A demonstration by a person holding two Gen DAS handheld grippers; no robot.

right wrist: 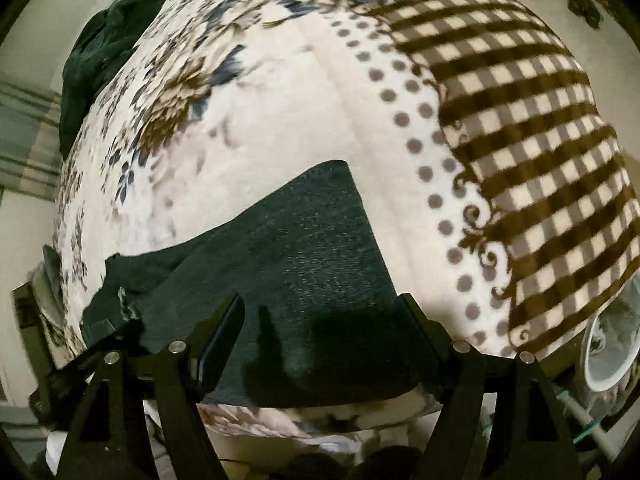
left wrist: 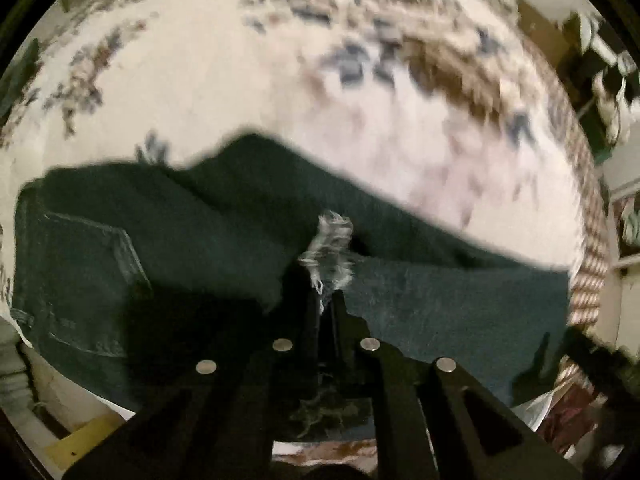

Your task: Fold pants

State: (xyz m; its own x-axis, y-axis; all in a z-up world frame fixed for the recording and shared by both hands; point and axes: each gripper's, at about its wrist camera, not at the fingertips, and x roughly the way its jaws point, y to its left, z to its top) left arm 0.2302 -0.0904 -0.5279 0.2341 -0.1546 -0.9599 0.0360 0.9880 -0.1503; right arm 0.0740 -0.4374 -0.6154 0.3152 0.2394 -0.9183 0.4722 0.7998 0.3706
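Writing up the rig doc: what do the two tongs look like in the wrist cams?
Both left tongs and right tongs are matte black: angular linkage arms with triangular cut-outs, four round silver pivot pins each, and flat tapered fingers. No cables, markings or sleeves show.

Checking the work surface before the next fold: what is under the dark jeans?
The dark jeans lie on a cream floral blanket, which shows all around them. Whatever sits beneath the denim itself is covered, and so is the surface under the blanket.
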